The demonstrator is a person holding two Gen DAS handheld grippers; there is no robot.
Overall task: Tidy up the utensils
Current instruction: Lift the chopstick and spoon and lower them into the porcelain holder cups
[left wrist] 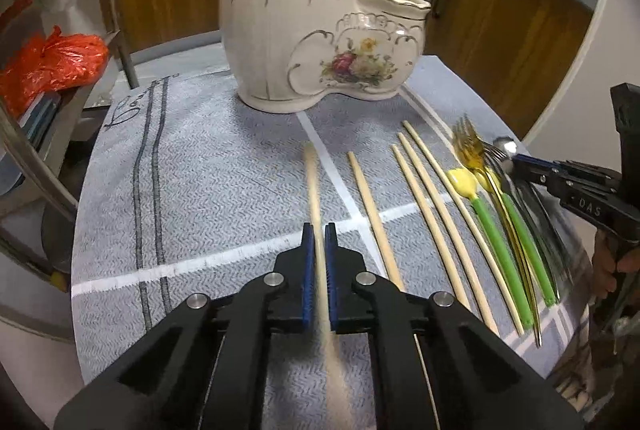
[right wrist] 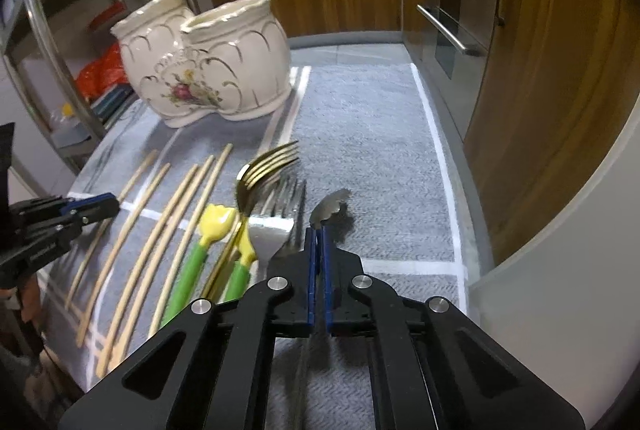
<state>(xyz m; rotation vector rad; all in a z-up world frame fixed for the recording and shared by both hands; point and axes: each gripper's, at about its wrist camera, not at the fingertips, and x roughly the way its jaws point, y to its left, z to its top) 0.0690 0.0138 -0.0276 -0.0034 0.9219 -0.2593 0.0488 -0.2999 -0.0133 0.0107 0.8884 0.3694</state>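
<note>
My left gripper (left wrist: 319,230) is shut on a wooden chopstick (left wrist: 313,181), lifted and blurred above the grey cloth. My right gripper (right wrist: 317,234) is shut on a silver spoon (right wrist: 328,207), its bowl just past the fingertips. The cream ceramic holder (left wrist: 280,29) with flower print and two openings stands at the back of the cloth; it also shows in the right wrist view (right wrist: 216,69). Several chopsticks (left wrist: 424,197), two green-handled yellow picks (left wrist: 492,230), a gold fork (right wrist: 264,169) and silver forks (right wrist: 290,189) lie between the grippers.
A metal rack (left wrist: 40,109) with orange bags (left wrist: 52,61) stands left of the table. Wooden cabinets (right wrist: 540,69) and an oven with metal handles (right wrist: 448,29) are to the right. The grey cloth (right wrist: 360,133) covers the round table.
</note>
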